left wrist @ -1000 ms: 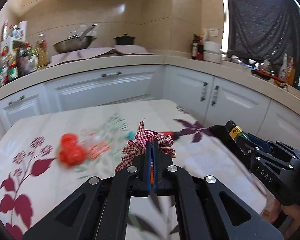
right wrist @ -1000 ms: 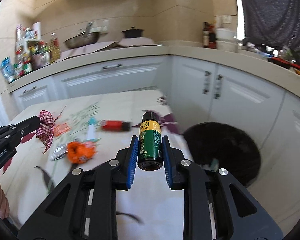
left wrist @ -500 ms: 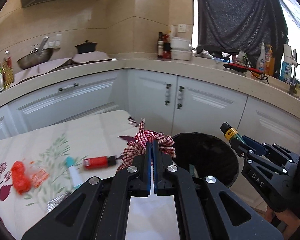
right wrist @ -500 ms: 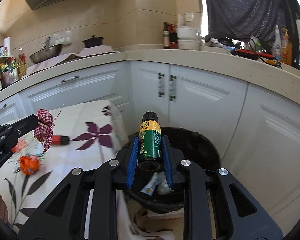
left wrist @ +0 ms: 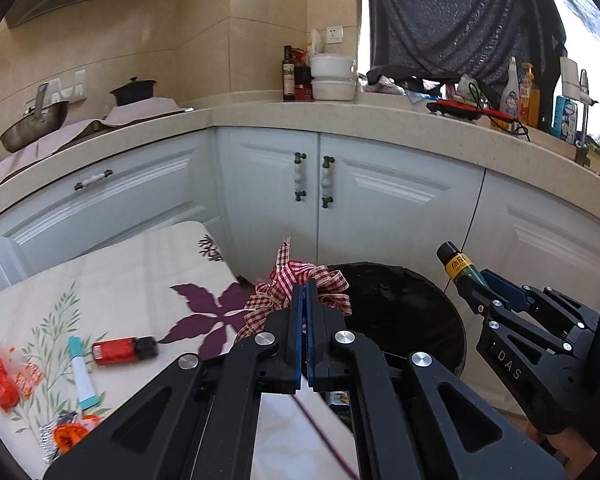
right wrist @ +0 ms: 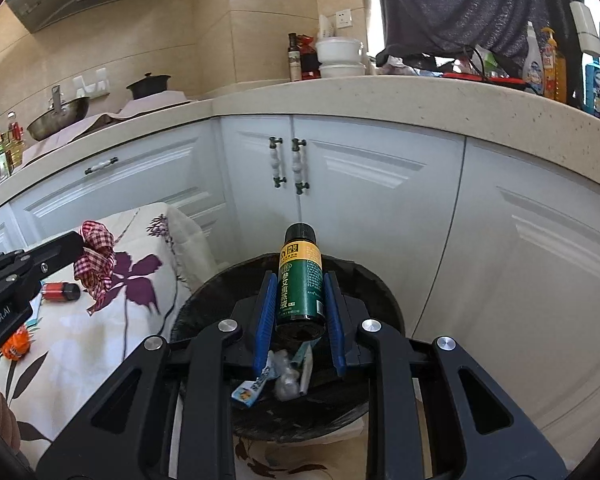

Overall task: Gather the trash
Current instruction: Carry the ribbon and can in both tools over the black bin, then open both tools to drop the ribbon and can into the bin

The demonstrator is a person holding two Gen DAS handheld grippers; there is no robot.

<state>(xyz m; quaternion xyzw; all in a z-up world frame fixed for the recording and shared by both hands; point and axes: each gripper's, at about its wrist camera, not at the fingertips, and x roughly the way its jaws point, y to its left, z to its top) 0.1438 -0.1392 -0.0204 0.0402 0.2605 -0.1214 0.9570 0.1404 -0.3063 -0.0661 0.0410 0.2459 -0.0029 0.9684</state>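
A green bottle (right wrist: 300, 286) with a yellow band and black cap sits low in the middle of the right wrist frame, pinched between the blue pads of the right gripper (right wrist: 298, 280); its base faces the camera and its cap points away. Behind and below it lies the round black trash bin (right wrist: 376, 292), lined with a dark bag. The gripper body covers much of the bin's inside; what shows there is a small heap of wrappers (right wrist: 276, 376), too crumpled to name apart.

In the left wrist frame the left gripper (left wrist: 305, 292) has its fingers pressed together on a red-and-white checked ribbon bow (left wrist: 296, 280), which fans out past the tips at centre frame, just left of the bin's rim. The pinched part of the bow is hidden between the pads.

At lower left of that frame a flowered tablecloth (left wrist: 132, 272) carries a small red bottle (left wrist: 124, 350) with a dark cap, a white tube (left wrist: 82, 376) with teal ends, crumpled orange plastic (left wrist: 2, 376) and some foil, the last partly cut off by the gripper body. White cabinets (left wrist: 360, 200) fill the upper half behind.
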